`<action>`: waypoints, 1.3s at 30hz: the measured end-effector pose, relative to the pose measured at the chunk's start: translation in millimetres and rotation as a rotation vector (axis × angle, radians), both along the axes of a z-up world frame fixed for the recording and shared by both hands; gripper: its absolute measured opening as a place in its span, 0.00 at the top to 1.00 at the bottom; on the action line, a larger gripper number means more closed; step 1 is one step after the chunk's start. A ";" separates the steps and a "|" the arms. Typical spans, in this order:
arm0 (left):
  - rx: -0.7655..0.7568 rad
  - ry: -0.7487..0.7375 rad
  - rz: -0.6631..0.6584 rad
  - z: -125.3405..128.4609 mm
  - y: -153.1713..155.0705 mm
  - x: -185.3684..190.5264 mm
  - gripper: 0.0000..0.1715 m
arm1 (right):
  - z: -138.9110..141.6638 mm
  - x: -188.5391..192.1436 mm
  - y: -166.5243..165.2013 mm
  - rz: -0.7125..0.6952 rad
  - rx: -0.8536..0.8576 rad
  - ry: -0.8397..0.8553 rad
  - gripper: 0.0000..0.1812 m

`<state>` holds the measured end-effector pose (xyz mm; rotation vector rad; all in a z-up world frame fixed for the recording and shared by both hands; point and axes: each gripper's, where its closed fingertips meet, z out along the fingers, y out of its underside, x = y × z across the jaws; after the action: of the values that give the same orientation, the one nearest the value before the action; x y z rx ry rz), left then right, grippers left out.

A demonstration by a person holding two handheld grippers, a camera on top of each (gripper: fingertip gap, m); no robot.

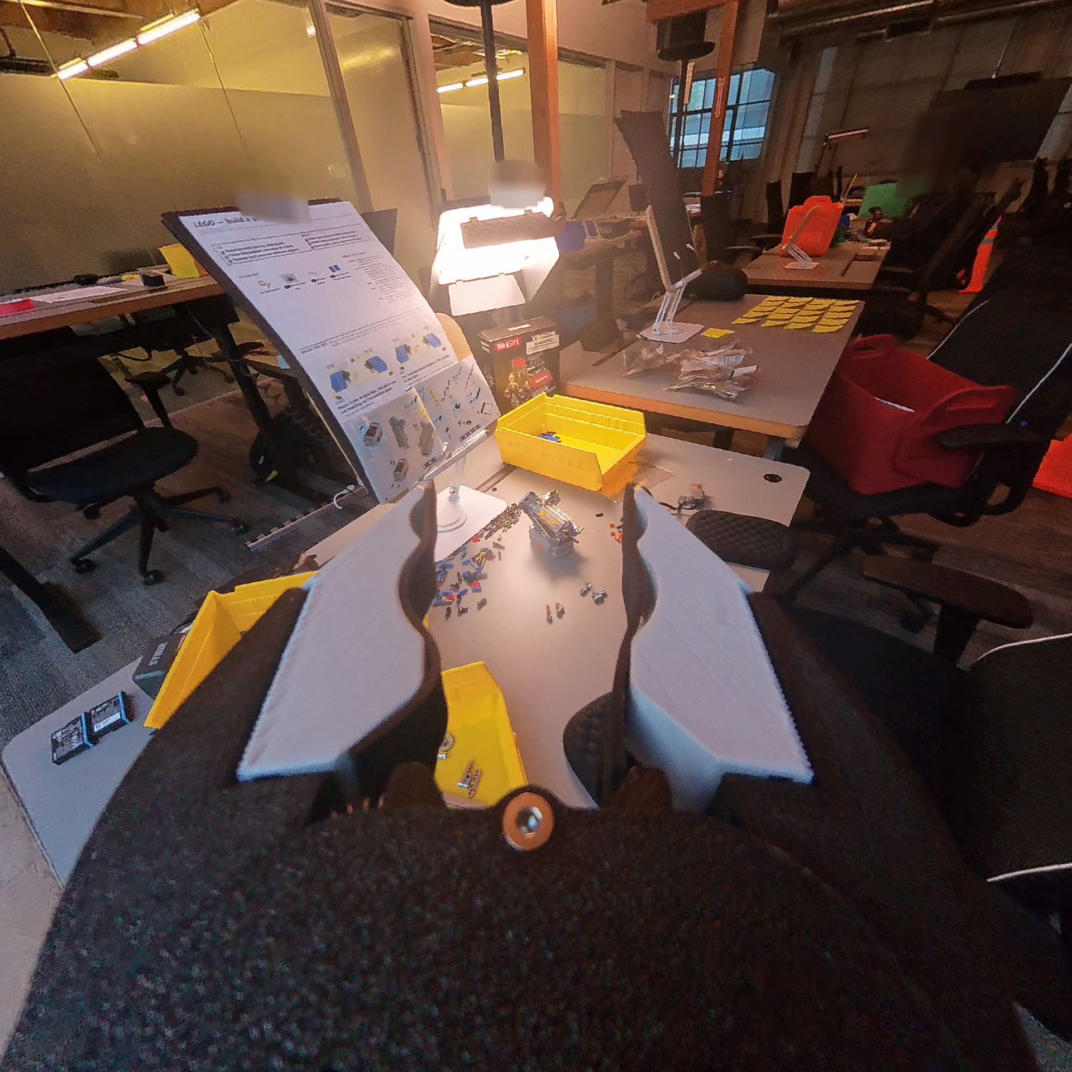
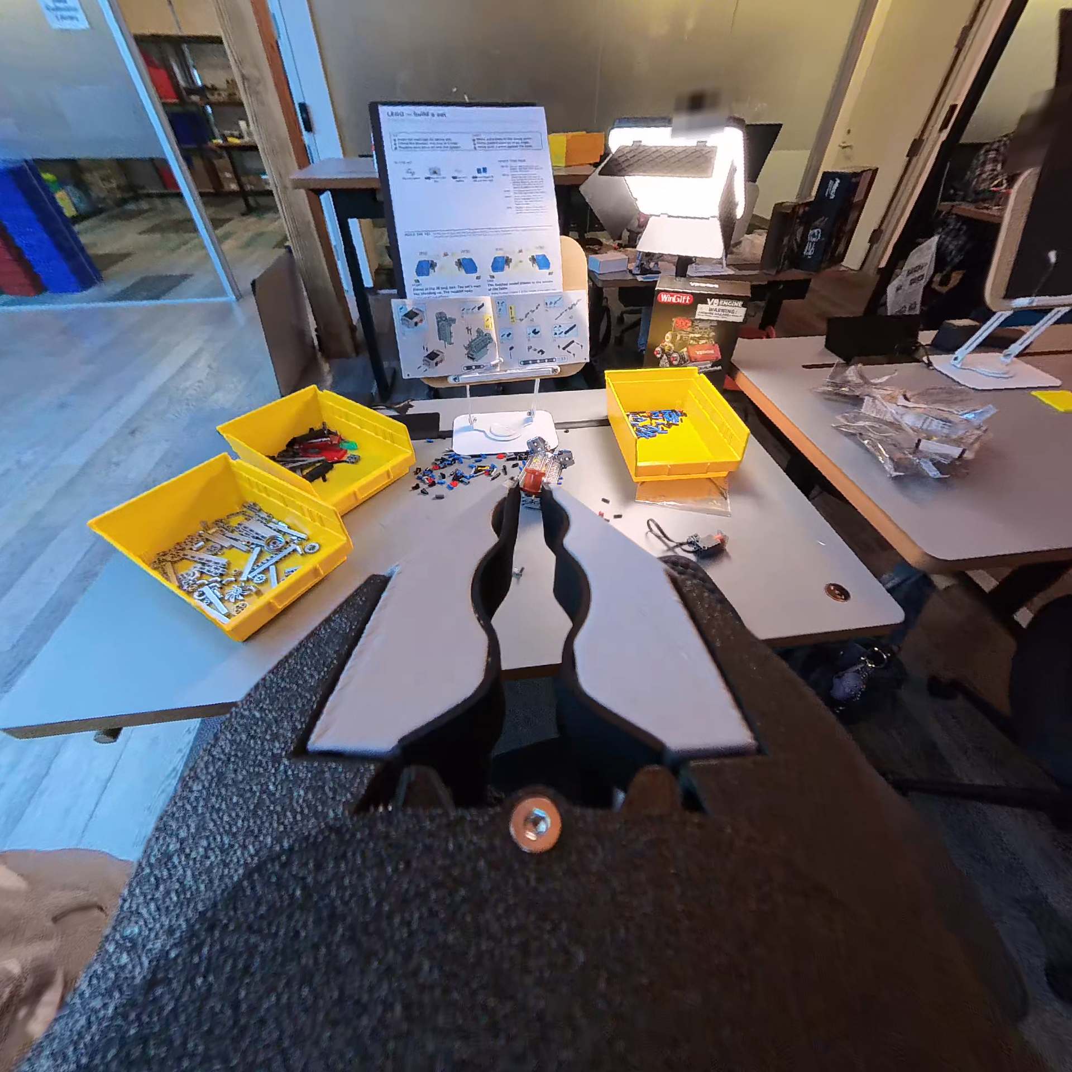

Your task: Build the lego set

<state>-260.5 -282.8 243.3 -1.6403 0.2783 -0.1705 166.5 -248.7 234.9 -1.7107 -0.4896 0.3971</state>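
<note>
Left gripper: fingers spread wide, empty, above the grey table. Right gripper: fingers nearly together at the brick model; whether they clamp it cannot be told. Loose small parts lie left of the model; yellow bins far right and near left.

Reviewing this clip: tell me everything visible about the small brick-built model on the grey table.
The brick-built model is a small, partly assembled block of grey, clear and blue pieces with a red part at the near end. It stands on the grey table beside scattered loose pieces. The right gripper is nearly closed around its red end; contact is unclear.
</note>
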 end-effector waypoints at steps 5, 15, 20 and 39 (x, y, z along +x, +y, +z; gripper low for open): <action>-0.029 -0.005 -0.027 -9.3 7.9 -11.6 0.63 | 1.4 -41.3 25.1 0.040 -0.017 0.039 0.97; -0.058 -0.091 0.013 -26.0 19.8 -62.8 0.63 | 7.9 -121.8 45.5 0.161 -0.069 -0.069 0.97; -0.055 -0.142 0.125 -34.9 15.1 -93.4 0.63 | 15.3 -163.7 81.6 0.250 -0.044 -0.100 0.97; -0.089 -0.187 0.347 -148.0 158.7 -67.5 0.64 | -72.1 -180.2 268.9 0.510 -0.166 -0.265 0.97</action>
<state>-327.9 -124.1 95.3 -1.7203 -0.1591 -0.0723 -13.6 20.2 162.7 -1.7974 -1.1234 0.5895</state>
